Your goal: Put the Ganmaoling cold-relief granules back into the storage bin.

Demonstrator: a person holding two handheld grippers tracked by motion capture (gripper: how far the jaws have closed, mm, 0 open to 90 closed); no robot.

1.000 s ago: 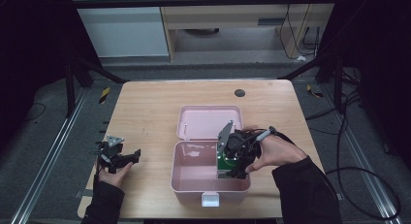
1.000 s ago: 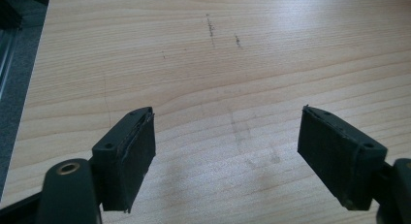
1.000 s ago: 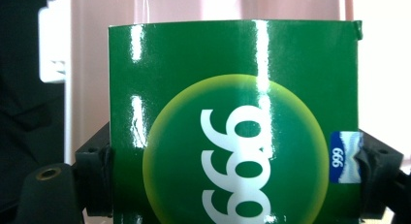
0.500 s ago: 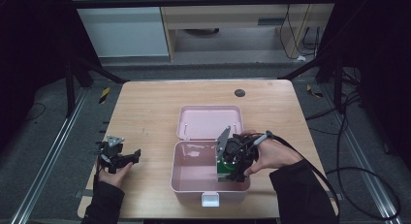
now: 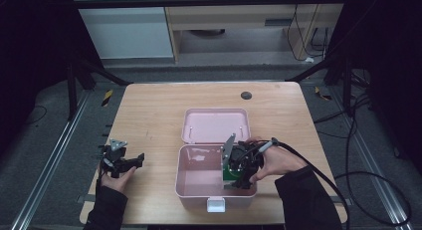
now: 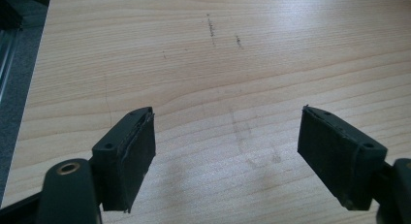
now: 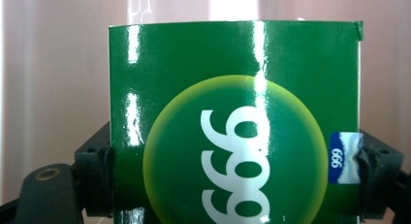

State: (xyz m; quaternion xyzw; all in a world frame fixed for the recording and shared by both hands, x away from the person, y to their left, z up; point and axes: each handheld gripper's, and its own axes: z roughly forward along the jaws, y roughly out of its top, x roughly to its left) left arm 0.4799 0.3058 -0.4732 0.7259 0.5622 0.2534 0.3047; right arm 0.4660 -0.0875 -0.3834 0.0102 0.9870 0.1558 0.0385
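Observation:
An open pink box (image 5: 191, 185) stands on the wooden table, its lid (image 5: 214, 124) laid back. My right gripper (image 5: 234, 176) reaches down into the box's right side, shut on a glossy green carton (image 7: 232, 122) with white digits in a yellow-green circle; a green strip of the carton (image 5: 231, 173) shows in the high view. The box's pink inner wall (image 7: 53, 64) lies behind the carton. My left gripper (image 5: 130, 161) rests low over the bare tabletop at the left, its jaws wide apart, with the pads (image 6: 128, 156) holding nothing.
A small dark round disc (image 5: 246, 95) lies near the table's far edge. A white latch (image 5: 216, 204) sticks out at the box's front. The right gripper's cable (image 5: 323, 165) trails off to the right. The table's left edge (image 6: 34, 88) is close to the left gripper.
The right gripper has lowered slightly deeper into the box with the green carton. The left gripper has stayed put.

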